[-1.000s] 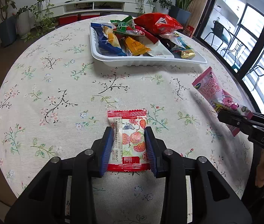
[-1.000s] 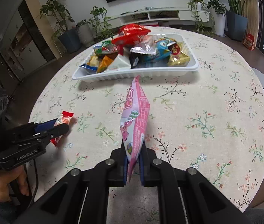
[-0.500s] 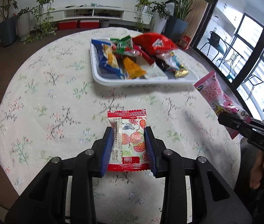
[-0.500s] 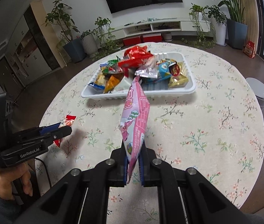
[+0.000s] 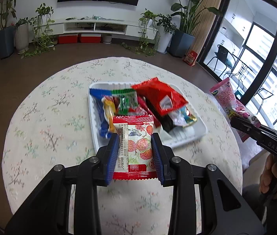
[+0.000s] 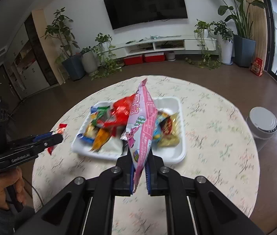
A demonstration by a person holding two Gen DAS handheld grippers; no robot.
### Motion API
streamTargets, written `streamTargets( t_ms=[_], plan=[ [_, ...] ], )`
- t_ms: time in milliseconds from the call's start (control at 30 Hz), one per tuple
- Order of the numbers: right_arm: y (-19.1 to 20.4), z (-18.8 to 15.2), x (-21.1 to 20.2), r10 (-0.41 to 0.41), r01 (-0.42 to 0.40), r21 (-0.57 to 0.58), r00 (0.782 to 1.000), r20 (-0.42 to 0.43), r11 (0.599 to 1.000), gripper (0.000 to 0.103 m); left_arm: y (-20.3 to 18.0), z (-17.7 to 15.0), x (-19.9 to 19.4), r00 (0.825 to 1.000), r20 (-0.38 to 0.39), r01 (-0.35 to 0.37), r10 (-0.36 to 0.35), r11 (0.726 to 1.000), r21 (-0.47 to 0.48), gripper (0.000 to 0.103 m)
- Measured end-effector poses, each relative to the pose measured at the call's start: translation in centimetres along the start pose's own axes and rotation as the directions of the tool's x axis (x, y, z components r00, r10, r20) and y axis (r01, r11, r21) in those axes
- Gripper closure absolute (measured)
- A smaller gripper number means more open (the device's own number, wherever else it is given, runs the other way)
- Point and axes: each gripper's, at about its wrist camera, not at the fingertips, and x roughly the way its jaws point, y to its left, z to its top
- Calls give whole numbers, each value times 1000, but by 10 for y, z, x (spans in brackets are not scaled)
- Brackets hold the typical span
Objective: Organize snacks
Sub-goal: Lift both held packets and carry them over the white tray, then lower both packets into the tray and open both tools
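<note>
A red-and-white strawberry packet [image 5: 135, 146] hangs flat in the air, and my left gripper [image 5: 135, 139] is shut on its two sides. The packet overlaps the near-left part of a white tray [image 5: 185, 139] heaped with several snack bags. My right gripper [image 6: 140, 156] is shut on the lower end of a long pink packet [image 6: 142, 125], which stands up over the same white tray [image 6: 174, 156]. The right gripper and pink packet [image 5: 234, 109] also show at the right of the left wrist view; the left gripper [image 6: 57, 137] shows at the left of the right wrist view.
The tray sits on a round table with a floral cloth [image 5: 46, 125]. A hand [image 5: 273, 178] holds the right tool, another hand [image 6: 3, 188] the left. A white round bin [image 6: 262, 124] stands on the floor beyond the table's right edge. Plants and a TV cabinet line the far wall.
Both grippers have risen off the table with their packets and moved toward the tray. The table and tray now look smaller and lower, and the packets hang over the tray.
</note>
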Motion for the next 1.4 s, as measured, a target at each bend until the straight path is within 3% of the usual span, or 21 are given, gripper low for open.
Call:
streamTargets(
  t_ms=[267,500,700,1000,1400],
  plan=[
    [-21,42,50,-8,8,-2,999,-42,1000,93,7,26,42,1000,-19,-13,13,1000,-8,72],
    [-13,52,95,35,-34,10,993,-111,999,93,16,26,75,999,-31,-27,26,999,-25,72],
    [-13,51,119,15,-12,21,988,-156,1000,93,19,28,87,999,-20,-29,28,999,-26,72],
    [-17,47,133,-8,11,10,978,-210,1000,93,17,25,104,999,-32,-27,26,1000,-8,71],
    [-13,45,132,-39,34,-28,977,-209,999,91,14,21,102,999,-15,-43,42,999,-3,69]
  ],
)
